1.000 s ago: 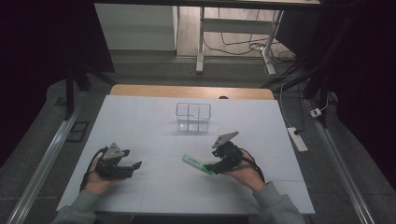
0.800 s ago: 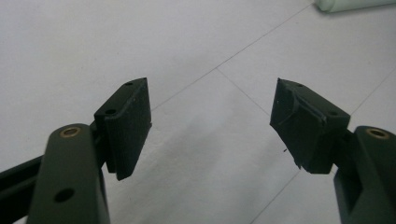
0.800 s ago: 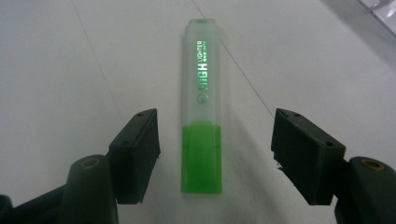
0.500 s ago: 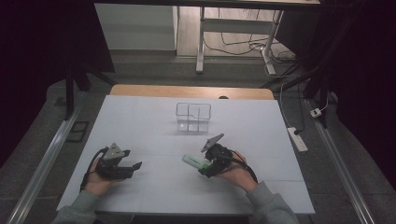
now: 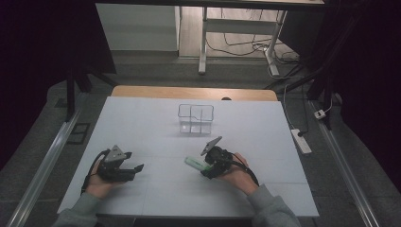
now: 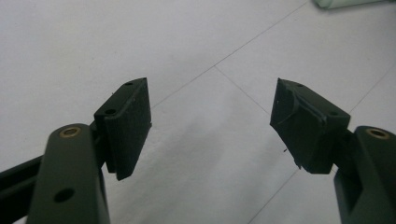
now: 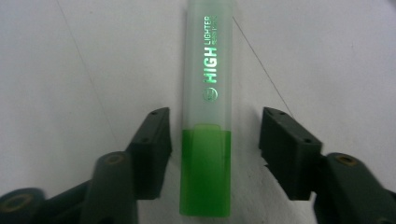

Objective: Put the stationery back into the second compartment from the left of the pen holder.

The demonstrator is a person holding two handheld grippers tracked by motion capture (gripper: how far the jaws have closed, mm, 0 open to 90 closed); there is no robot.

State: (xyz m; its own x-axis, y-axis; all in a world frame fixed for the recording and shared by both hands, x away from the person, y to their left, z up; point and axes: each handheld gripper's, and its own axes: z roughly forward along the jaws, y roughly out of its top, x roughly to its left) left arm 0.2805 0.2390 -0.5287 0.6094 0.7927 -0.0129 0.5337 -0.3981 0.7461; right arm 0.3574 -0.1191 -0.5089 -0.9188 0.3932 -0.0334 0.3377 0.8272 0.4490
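Note:
A green highlighter [image 5: 195, 163] with a frosted cap lies flat on the white table [image 5: 142, 123], near the front middle. In the right gripper view its green end [image 7: 205, 177] lies between my right gripper's [image 7: 215, 140] two jaws. These jaws have just been closing, and a narrow gap still shows on each side, so the pads are not pressing on it. From above, the right gripper [image 5: 204, 168] sits low over the highlighter's right end. My left gripper [image 5: 138, 168] rests at the front left, open and holding nothing [image 6: 210, 121]. The highlighter's tip [image 6: 348, 3] shows far off.
A small clear plastic box with compartments [image 5: 196, 118] stands behind the highlighter, toward the middle of the table. A wooden strip [image 5: 194, 92] runs along the far edge. On the floor to the right lies a power strip [image 5: 301, 141].
My right hand has moved left and down until its jaws straddle the highlighter's end. The left hand has kept still.

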